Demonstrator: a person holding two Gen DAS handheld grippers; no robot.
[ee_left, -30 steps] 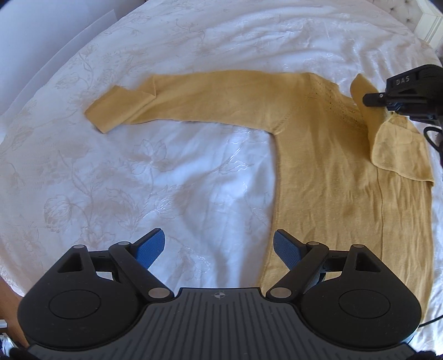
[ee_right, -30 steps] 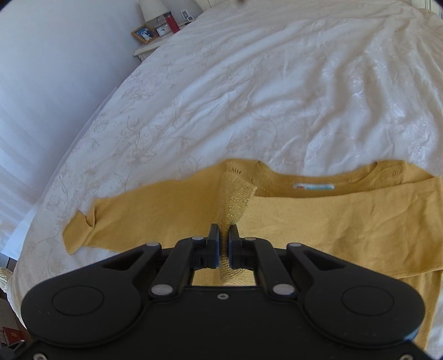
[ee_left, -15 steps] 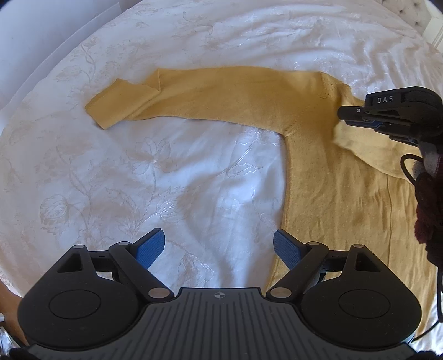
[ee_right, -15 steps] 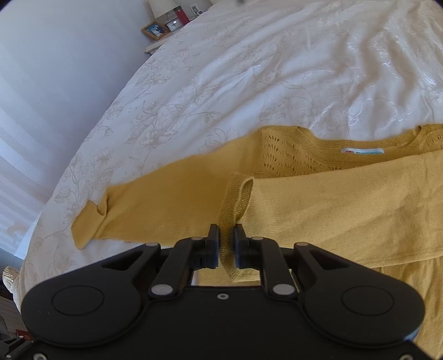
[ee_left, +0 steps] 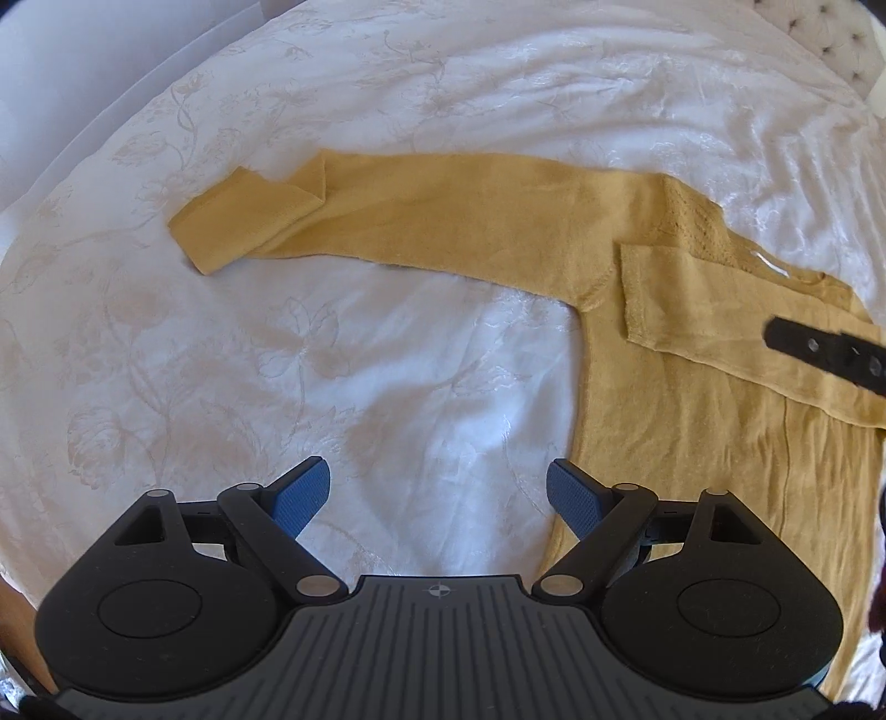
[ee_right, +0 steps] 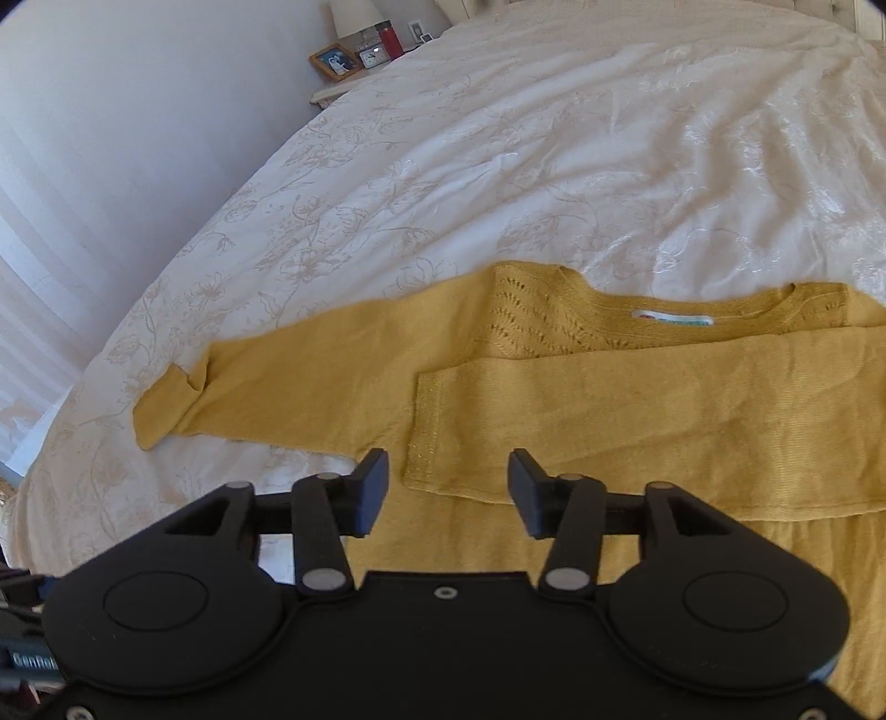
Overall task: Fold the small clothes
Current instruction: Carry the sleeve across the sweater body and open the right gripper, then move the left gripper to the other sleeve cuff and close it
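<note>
A mustard yellow knit sweater (ee_left: 692, 421) lies flat on the bed; it also shows in the right wrist view (ee_right: 554, 548). One sleeve (ee_right: 637, 426) is folded across the chest, its cuff (ee_right: 429, 437) lying flat. The other sleeve (ee_left: 443, 216) stretches out to the left with its cuff (ee_left: 232, 227) turned over. My right gripper (ee_right: 447, 487) is open and empty, just in front of the folded sleeve's cuff. My left gripper (ee_left: 437, 490) is open and empty above the sheet, beside the sweater's left hem edge. A right gripper finger (ee_left: 819, 354) shows at the left wrist view's right edge.
The white floral bedspread (ee_left: 277, 387) covers the bed. A nightstand (ee_right: 360, 52) with a photo frame, a clock and a red object stands at the far corner. A white wall and curtain (ee_right: 83, 194) run along the bed's left side.
My right gripper laid the sleeve cuff down across the chest, opened and let it go. The left gripper stayed open and shifted slightly.
</note>
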